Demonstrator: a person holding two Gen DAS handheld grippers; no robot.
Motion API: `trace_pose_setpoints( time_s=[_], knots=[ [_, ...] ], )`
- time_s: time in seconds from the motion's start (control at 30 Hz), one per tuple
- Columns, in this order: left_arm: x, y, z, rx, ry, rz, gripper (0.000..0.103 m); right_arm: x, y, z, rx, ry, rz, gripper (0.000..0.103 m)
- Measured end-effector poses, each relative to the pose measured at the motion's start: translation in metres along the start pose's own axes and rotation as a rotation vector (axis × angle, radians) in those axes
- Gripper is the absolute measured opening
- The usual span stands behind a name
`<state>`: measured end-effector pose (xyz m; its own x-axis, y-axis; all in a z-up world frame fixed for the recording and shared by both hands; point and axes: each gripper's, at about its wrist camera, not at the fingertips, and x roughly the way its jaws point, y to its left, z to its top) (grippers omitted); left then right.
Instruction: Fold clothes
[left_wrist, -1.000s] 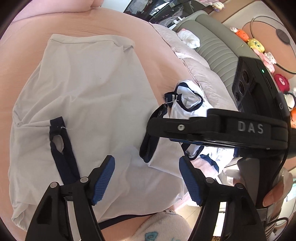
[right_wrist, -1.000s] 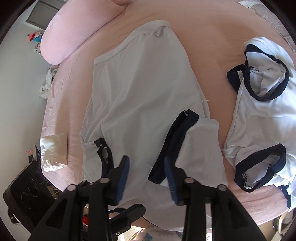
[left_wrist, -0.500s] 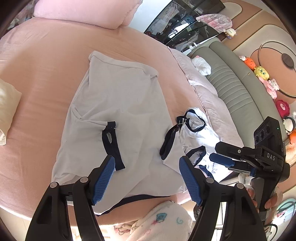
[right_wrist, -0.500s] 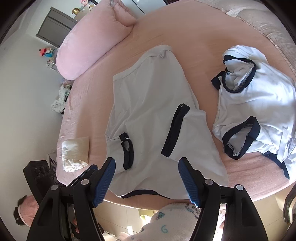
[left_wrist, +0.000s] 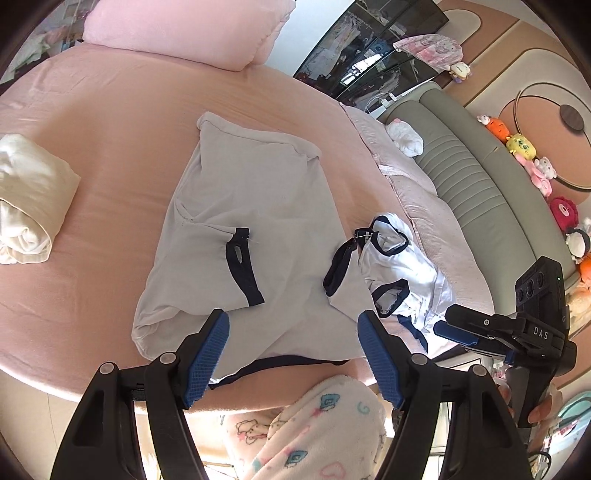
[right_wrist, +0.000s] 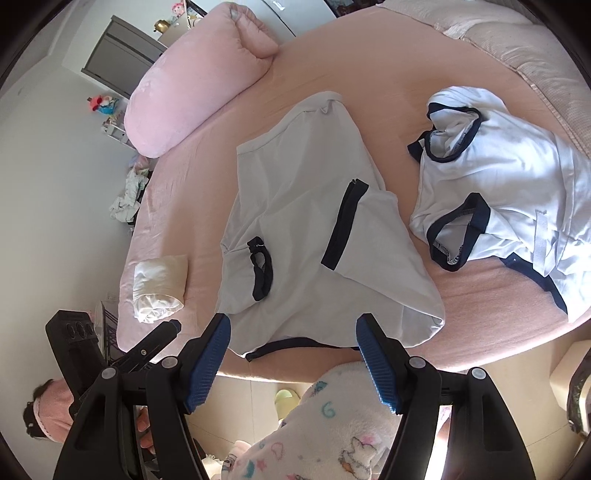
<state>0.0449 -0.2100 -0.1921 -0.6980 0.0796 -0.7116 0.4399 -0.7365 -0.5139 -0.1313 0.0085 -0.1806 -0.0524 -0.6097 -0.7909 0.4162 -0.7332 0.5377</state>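
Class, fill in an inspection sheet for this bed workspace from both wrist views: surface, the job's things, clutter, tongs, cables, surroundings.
Surface: pink bed, its sheet mostly smooth.
Job's things: grey T-shirt lying flat, both navy-cuffed sleeves folded in over the body; white T-shirt crumpled beside it, apart from it.
Clutter: cream folded cloth near the bed's edge; pink pillow at the far side.
Tongs: left tongs and right tongs both open, above the bed's near edge, holding nothing.
Cables: nothing seen.
Surroundings: grey-green sofa, plush toys along the wall, grey cabinet.
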Motion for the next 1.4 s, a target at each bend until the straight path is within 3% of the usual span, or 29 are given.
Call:
trace_pose_setpoints(
  time_s=[0.3, 0.43, 0.67, 0.9, 1.27, 1.4],
  knots=[
    [-0.015, 0.013, -0.019, 0.000, -0.023, 0.034, 0.071, -0.005, -0.023, -0.024, 0.032, -0.027, -0.028, 0.070],
    [-0.009, 0.017, -0.029, -0.008, 0.006, 0.051, 0.071, -0.002, -0.047, -0.037, 0.083, -0.030, -0.031, 0.070],
    [0.009, -0.010, -0.029, 0.062, 0.047, 0.053, 0.071, 0.006, -0.091, -0.059, 0.203, -0.005, -0.019, 0.070],
    [0.040, -0.039, -0.027, 0.115, 0.102, 0.062, 0.071, 0.011, -0.111, -0.065, 0.249, -0.043, -0.005, 0.070],
    [0.102, -0.078, -0.017, 0.170, 0.219, 0.026, 0.071, 0.048, -0.133, -0.065, 0.291, -0.014, -0.002, 0.070],
    [0.123, -0.086, -0.012, 0.164, 0.256, 0.007, 0.071, 0.054, -0.138, -0.063, 0.300, -0.041, -0.008, 0.070]
  ],
)
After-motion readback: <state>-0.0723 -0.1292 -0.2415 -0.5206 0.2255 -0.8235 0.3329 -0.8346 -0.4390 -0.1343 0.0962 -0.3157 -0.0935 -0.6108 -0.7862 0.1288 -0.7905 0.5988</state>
